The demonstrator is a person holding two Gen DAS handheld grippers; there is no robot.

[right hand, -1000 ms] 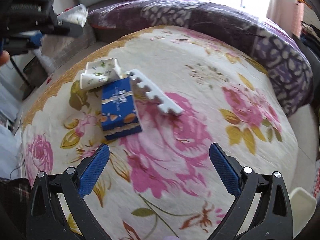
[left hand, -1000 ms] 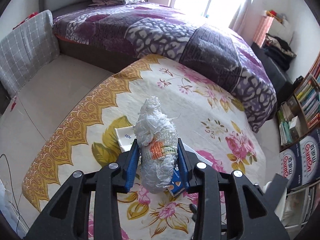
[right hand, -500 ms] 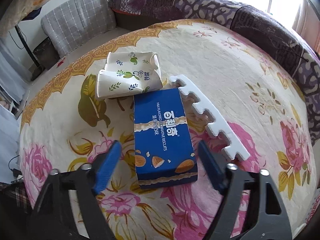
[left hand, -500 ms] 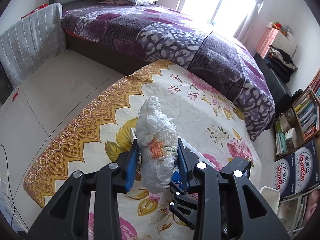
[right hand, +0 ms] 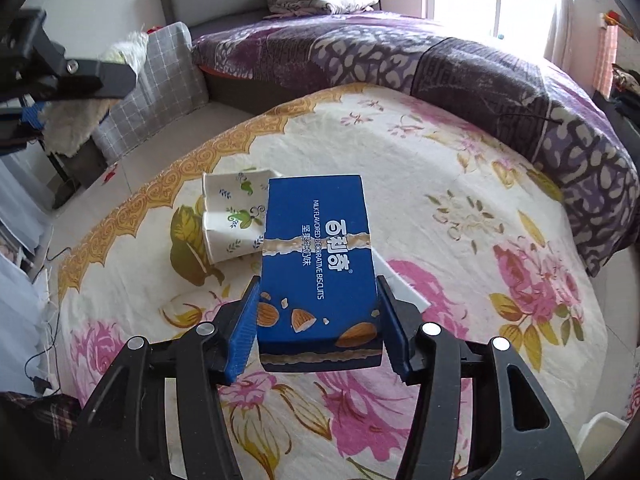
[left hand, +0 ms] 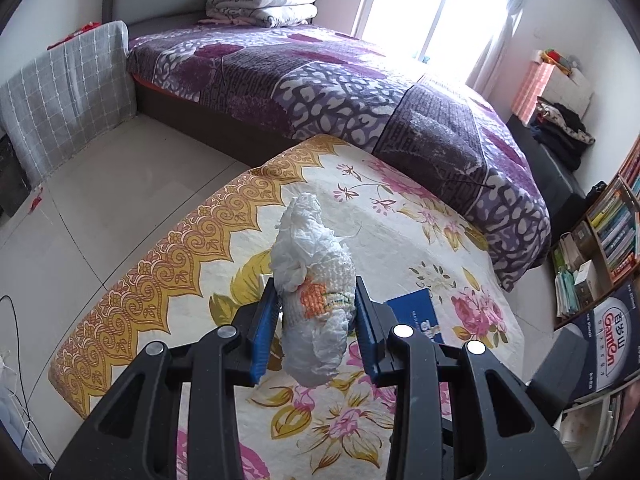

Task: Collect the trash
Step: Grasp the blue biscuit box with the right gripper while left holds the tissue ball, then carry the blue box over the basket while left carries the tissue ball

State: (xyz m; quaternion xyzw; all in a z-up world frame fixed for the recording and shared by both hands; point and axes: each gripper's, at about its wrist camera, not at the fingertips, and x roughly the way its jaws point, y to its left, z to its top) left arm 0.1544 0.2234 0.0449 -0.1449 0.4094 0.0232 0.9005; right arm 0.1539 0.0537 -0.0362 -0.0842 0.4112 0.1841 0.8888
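My left gripper [left hand: 316, 332] is shut on a crumpled white tissue wad [left hand: 314, 280] with an orange patch, held above the floral cloth. In the right wrist view my right gripper [right hand: 318, 324] is shut on a blue biscuit box [right hand: 318, 256], its blue pads pressing both long sides, the box lifted off the cloth. Two crushed paper cups [right hand: 232, 216] with leaf print lie on the cloth just left of the box. A white foam strip [right hand: 400, 284] peeks out behind the box's right edge. The left gripper [right hand: 60, 72] with its tissue shows at the upper left.
The floral cloth [right hand: 460, 208] covers a round table. A purple-quilted bed [left hand: 320, 80] stands behind it, a grey checked cushion [left hand: 68, 88] to the left, and a bookshelf [left hand: 612, 224] on the right. Bare tile floor [left hand: 120, 200] lies between table and bed. A white bin edge [right hand: 608, 432] sits at the lower right.
My right gripper went from wide open to closing around the blue box, and has now lifted it off the cloth. The left gripper stayed shut on the tissue, hardly moving.
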